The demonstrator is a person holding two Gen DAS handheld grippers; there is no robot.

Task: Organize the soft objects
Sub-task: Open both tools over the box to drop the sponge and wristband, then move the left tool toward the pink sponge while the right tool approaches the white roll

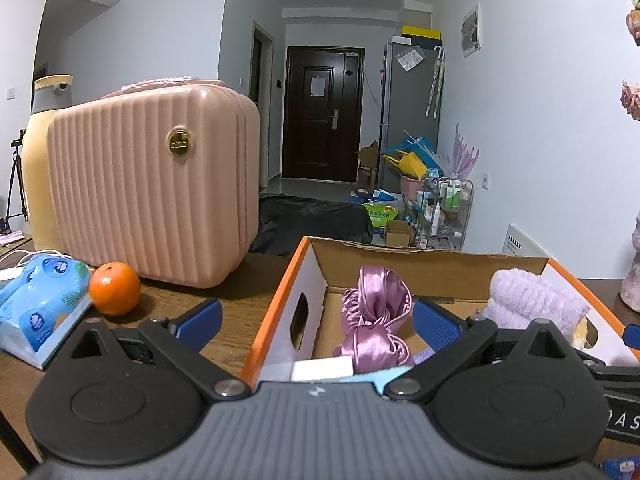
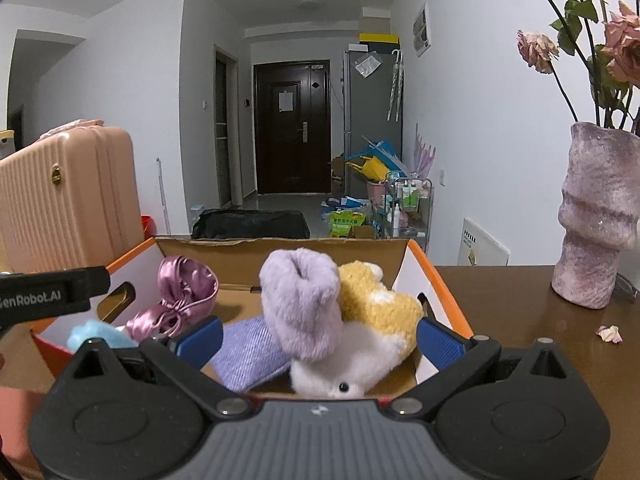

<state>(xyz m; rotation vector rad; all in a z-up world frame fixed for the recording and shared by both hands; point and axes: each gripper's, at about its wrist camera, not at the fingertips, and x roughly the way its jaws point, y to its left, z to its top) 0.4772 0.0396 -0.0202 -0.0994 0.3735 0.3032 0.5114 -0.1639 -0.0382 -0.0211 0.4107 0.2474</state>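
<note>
L gripper [image 1: 316,320] fingers apart, empty | R gripper [image 2: 319,338] fingers apart, empty | risk: orange-edged cardboard box [image 2: 404,264] full w/ fluffy lilac sock [image 2: 304,304] between R fingers; nudge could tip it out | shiny pink satin pouch [image 1: 374,312] between L fingers, slippery.

One cardboard box [image 2: 404,276]; one suitcase [image 1: 156,184]; one orange [image 1: 114,289]; one vase [image 2: 592,220]; two grippers [image 1: 316,320] [image 2: 318,338].

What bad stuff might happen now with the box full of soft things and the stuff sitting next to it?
The orange sits loose on the table beside the left gripper; a bump might send it rolling.

The tall vase with flowers stands close to the box; a wide swing of the right gripper could tip it.

The purple fluffy sock and plush toy are piled high, so they may tumble out if the box gets nudged.
</note>
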